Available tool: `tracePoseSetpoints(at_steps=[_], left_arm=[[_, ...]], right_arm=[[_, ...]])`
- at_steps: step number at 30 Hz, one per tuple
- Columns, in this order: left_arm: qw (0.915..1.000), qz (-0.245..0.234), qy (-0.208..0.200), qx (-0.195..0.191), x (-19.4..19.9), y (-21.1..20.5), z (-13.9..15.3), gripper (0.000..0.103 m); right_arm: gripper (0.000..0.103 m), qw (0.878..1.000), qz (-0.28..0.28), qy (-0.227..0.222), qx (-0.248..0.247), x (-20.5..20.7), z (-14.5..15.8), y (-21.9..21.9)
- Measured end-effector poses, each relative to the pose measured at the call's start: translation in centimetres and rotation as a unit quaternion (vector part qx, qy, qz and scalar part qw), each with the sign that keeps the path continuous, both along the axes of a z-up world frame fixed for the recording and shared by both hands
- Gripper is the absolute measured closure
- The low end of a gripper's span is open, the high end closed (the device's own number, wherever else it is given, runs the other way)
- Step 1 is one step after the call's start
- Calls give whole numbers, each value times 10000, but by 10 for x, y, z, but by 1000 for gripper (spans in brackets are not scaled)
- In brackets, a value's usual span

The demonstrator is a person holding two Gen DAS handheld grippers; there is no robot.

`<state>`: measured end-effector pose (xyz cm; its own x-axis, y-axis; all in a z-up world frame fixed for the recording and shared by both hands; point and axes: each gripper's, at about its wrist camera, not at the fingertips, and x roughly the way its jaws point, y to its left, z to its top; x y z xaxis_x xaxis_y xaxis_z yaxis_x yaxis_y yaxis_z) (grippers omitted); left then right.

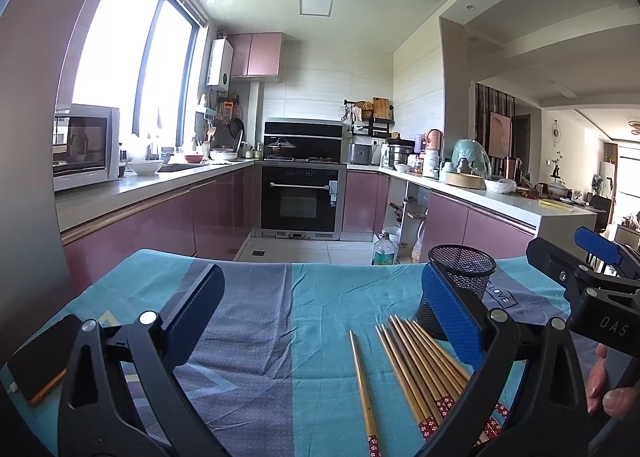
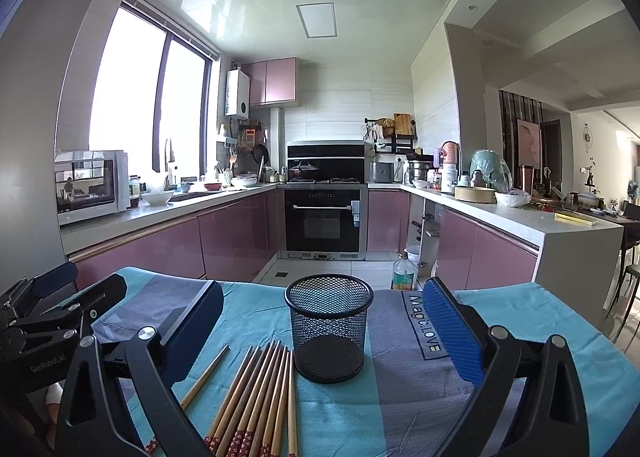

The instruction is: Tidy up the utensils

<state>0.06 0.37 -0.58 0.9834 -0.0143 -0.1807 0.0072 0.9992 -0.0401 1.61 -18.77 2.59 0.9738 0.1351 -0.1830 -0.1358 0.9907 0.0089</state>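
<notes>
Chopsticks lay bundled at bottom centre on blue cloth, one apart leftward, just beside upright mesh cup. Left gripper and right gripper both spread wide, empty.

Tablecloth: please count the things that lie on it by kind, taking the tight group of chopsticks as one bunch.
Black mesh cup: 1
Chopstick bunch: 1
Single chopstick lying apart: 1
Flat dark device: 1
Total: 4

"Magic.LOVE" on tablecloth; "GenRobot.AI" on left gripper.
</notes>
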Motion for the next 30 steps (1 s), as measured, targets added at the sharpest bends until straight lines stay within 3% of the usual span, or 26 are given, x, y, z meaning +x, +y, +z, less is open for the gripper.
tracePoseSetpoints(at_steps=[30], left_arm=[[10000, 63, 45, -58, 9, -5, -10, 6]], right_arm=[[6, 10000, -66, -25, -36, -3, -4, 2]])
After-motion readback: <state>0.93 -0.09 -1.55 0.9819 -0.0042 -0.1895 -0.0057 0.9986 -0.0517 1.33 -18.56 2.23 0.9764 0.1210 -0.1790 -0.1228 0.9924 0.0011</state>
